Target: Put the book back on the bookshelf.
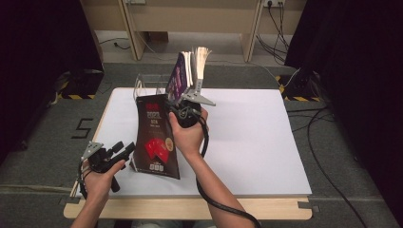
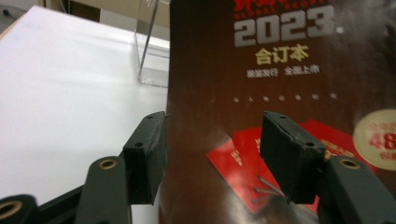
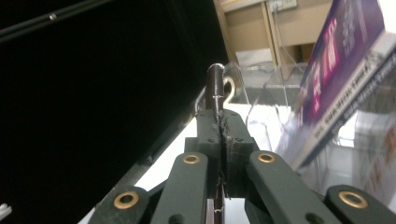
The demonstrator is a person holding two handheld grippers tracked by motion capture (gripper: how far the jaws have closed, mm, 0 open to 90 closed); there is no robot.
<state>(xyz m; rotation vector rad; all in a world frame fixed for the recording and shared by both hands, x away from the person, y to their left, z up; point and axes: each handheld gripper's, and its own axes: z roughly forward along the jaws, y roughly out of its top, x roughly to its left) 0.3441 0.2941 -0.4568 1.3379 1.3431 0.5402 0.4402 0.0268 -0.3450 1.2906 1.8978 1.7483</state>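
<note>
Magazine (image 1: 156, 137) upright on surface (image 1: 247, 142), left of centre. Books (image 1: 190, 71) behind it, in clear stand (image 1: 147, 83) at surface's far edge.

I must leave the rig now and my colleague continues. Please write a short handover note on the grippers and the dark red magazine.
Right gripper: shut on the edge of the dark red magazine, holding it upright above the white table.
Left gripper: open, jaws at the magazine's lower left edge, not pressing it.
Clear stand at the table's far edge holds the purple books.
Done: magazine gripped and raised.
Left: probably setting it in the stand beside the books, then opening the right gripper.
</note>
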